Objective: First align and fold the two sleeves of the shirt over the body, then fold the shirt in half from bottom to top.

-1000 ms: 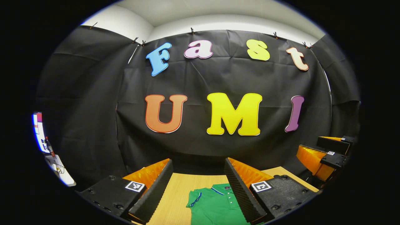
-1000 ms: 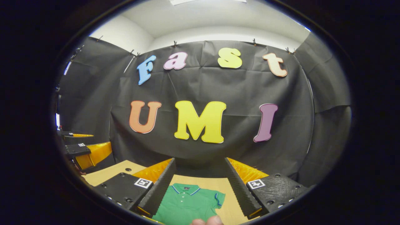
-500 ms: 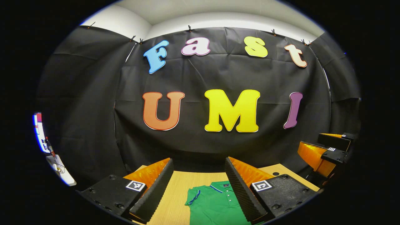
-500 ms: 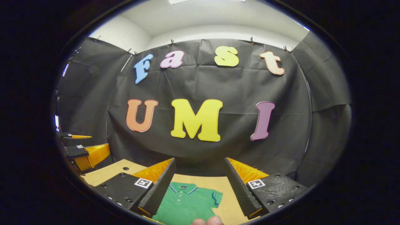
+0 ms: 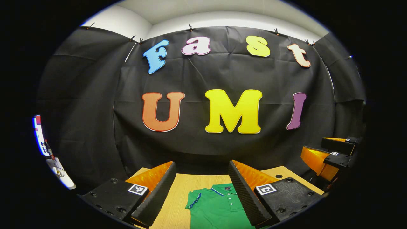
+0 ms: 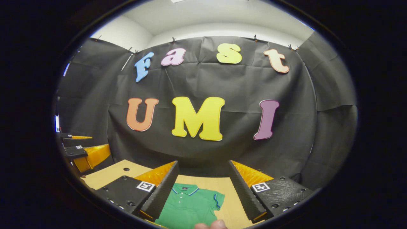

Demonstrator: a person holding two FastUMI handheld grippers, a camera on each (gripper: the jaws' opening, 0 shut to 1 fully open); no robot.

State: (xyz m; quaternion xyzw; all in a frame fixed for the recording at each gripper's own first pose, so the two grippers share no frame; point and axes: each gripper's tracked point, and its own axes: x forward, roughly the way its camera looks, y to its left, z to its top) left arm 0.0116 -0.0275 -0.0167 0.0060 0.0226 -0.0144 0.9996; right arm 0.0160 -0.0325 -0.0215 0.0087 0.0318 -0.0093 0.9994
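Observation:
A green polo shirt (image 5: 217,208) with blue-trimmed collar and sleeves lies flat on the wooden table (image 5: 178,200), collar toward the back wall. In the left gripper view my left gripper (image 5: 202,183) is open above the shirt's left sleeve and collar, holding nothing. The right gripper (image 5: 327,156) shows farther off at the right edge of that view. In the right gripper view the shirt (image 6: 187,206) lies under my right gripper (image 6: 203,181), which is open and empty over the collar and right sleeve. The left gripper (image 6: 84,154) appears at the left there. Both hover clear of the cloth.
The black cloth wall stands just behind the table's far edge (image 6: 203,178). Small holes mark the tabletop (image 6: 124,169). A person's fingertips (image 6: 211,225) show at the bottom of the right gripper view. A bright screen (image 5: 39,136) sits far left.
Both views have tilted down slightly, so the wall has slid up and more of the table and shirt shows. Both grippers stay open and empty.

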